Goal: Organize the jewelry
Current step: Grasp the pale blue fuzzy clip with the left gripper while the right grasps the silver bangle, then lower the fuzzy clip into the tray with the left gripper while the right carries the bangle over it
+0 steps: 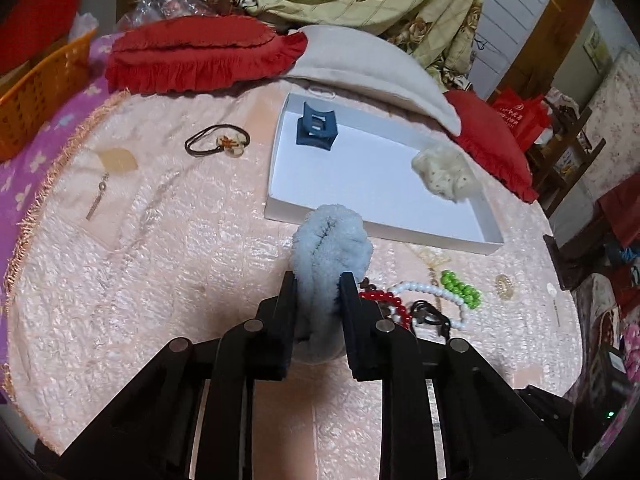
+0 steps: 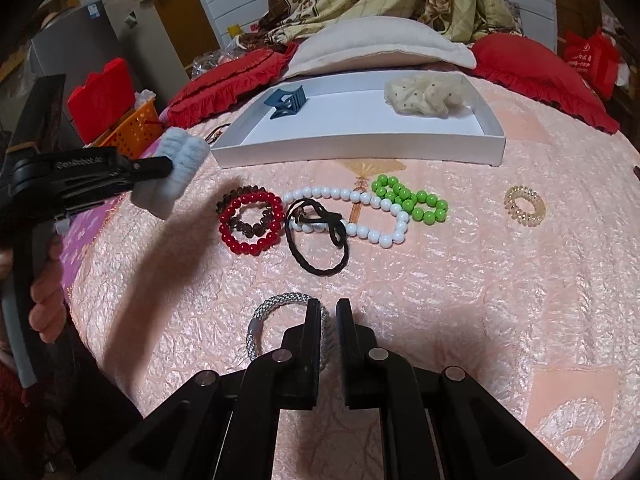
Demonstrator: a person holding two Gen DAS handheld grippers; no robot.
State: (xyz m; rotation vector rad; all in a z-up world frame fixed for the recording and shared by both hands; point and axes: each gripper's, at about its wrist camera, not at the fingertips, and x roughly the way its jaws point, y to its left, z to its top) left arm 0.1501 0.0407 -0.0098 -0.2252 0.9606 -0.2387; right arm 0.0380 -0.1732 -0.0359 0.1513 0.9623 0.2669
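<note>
My left gripper (image 1: 318, 282) is shut on a fluffy light-blue scrunchie (image 1: 330, 240) and holds it above the pink bedspread, just short of the white tray (image 1: 280, 168). It also shows in the right wrist view (image 2: 170, 166) with the scrunchie (image 2: 180, 168). The tray (image 2: 360, 146) holds a blue hair claw (image 2: 286, 102) and a cream scrunchie (image 2: 424, 94). My right gripper (image 2: 329, 308) is shut on a silver mesh bracelet (image 2: 276, 304) lying on the bedspread.
Red (image 2: 250, 220), brown, white (image 2: 360, 212) and green (image 2: 408, 198) bead strings, a black hair tie (image 2: 316, 240) and an amber spiral tie (image 2: 525, 206) lie before the tray. A brown hair tie (image 1: 218, 142) and an earring card (image 1: 100, 196) lie left. Pillows (image 1: 192, 56) sit behind; an orange basket (image 1: 36, 96) stands left.
</note>
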